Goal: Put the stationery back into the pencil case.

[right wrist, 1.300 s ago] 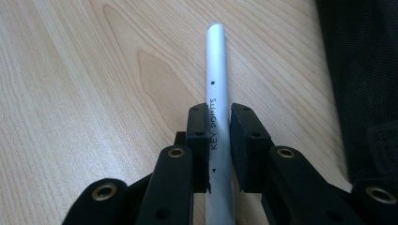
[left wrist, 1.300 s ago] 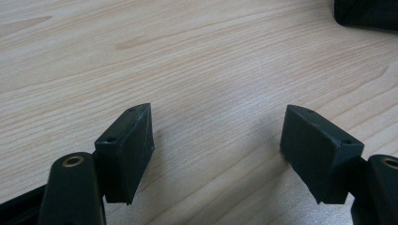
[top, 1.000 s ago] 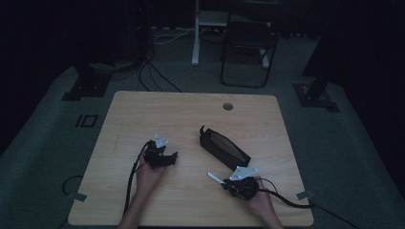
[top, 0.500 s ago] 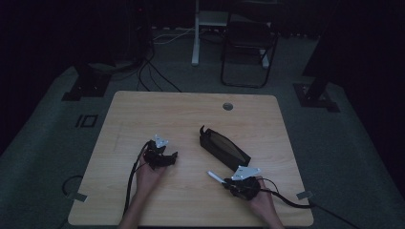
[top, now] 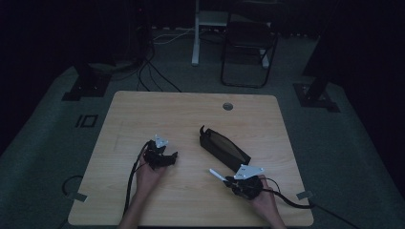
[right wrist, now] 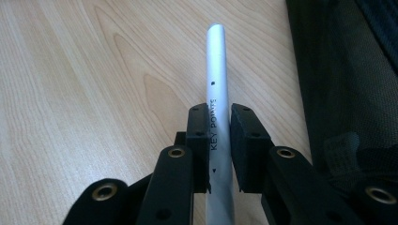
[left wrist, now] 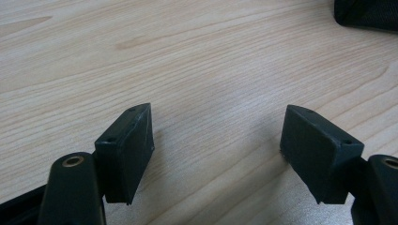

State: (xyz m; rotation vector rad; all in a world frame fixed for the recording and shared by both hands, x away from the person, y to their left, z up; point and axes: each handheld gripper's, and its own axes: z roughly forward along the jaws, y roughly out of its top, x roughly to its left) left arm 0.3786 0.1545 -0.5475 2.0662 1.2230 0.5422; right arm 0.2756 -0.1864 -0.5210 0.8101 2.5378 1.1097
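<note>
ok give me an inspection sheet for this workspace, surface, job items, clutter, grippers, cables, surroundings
surface: light wooden table, round grommet hole near the far edge
job's things: silver pen printed KEY POINTS, clamped in the right gripper; open black pencil case lying mid-table just beyond it
clutter: nothing seen
grippers: left gripper open, nothing between its pads, low over bare wood; right gripper shut on the pen
cables: one black cable trails from the left gripper, another cable from the right, off the near edge
surroundings: dim room, folding chair and stand bases on grey floor
</note>
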